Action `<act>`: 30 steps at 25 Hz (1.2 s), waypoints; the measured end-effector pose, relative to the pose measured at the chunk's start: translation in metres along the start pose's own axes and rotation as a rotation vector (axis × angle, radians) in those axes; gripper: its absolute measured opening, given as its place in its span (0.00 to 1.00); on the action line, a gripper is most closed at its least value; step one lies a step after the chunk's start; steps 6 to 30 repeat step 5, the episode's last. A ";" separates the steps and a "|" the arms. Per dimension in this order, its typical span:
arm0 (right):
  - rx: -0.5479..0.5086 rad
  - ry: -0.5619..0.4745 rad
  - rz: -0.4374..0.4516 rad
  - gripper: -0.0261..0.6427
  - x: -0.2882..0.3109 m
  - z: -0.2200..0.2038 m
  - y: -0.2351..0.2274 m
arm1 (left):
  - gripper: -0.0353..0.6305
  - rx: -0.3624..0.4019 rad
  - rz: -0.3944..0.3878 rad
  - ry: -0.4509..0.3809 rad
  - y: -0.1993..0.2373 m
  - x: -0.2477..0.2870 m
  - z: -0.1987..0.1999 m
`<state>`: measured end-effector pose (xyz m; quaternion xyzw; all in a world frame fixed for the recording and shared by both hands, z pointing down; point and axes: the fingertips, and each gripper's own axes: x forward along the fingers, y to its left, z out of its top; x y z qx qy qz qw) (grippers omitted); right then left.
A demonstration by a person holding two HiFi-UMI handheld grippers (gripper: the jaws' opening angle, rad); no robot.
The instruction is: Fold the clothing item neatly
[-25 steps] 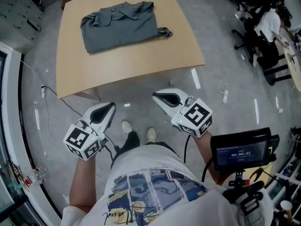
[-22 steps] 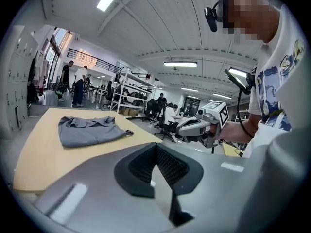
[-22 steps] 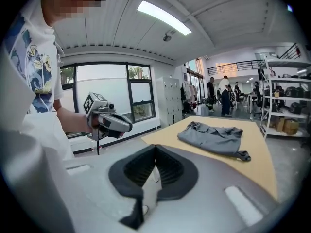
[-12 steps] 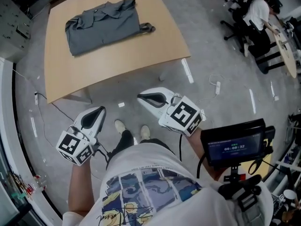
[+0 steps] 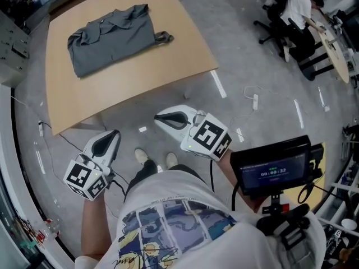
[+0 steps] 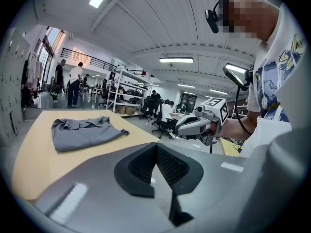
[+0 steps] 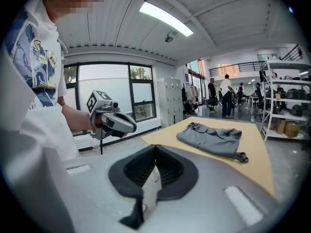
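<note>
Right now we stand back from the wooden table [image 5: 129, 88], holding both grippers low in front of us over the grey floor [image 5: 252, 66], well short of the table's near edge. Our left gripper [image 5: 112, 137] has its jaws pressed together with nothing between them. Our right gripper [image 5: 161, 116] is closed and empty in the same way. Both point toward the table, the right one a little nearer to it than the left. The grey clothing item [image 5: 112, 37] lies on the far left part of the tabletop, touched by neither gripper. It is gathered into a rough rectangle with rumpled folds along its far edge, and a small dark end of fabric sticks out on its right side toward the table's right edge. Our shoes [image 5: 140, 154] show on the floor between the two grippers. A small screen [image 5: 272, 170] sits on a mount at our right side. Far off at the upper right, a seated person [image 5: 297, 10] is at a desk.
</note>
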<state>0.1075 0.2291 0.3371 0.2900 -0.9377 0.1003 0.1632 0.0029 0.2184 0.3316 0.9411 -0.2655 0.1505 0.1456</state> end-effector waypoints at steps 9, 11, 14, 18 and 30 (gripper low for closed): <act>0.005 -0.005 0.002 0.04 0.000 0.003 -0.008 | 0.06 0.003 -0.001 0.002 0.005 0.006 0.004; 0.005 -0.005 0.002 0.04 0.000 0.003 -0.008 | 0.06 0.003 -0.001 0.002 0.005 0.006 0.004; 0.005 -0.005 0.002 0.04 0.000 0.003 -0.008 | 0.06 0.003 -0.001 0.002 0.005 0.006 0.004; 0.005 -0.005 0.002 0.04 0.000 0.003 -0.008 | 0.06 0.003 -0.001 0.002 0.005 0.006 0.004; 0.005 -0.005 0.002 0.04 0.000 0.003 -0.008 | 0.06 0.003 -0.001 0.002 0.005 0.006 0.004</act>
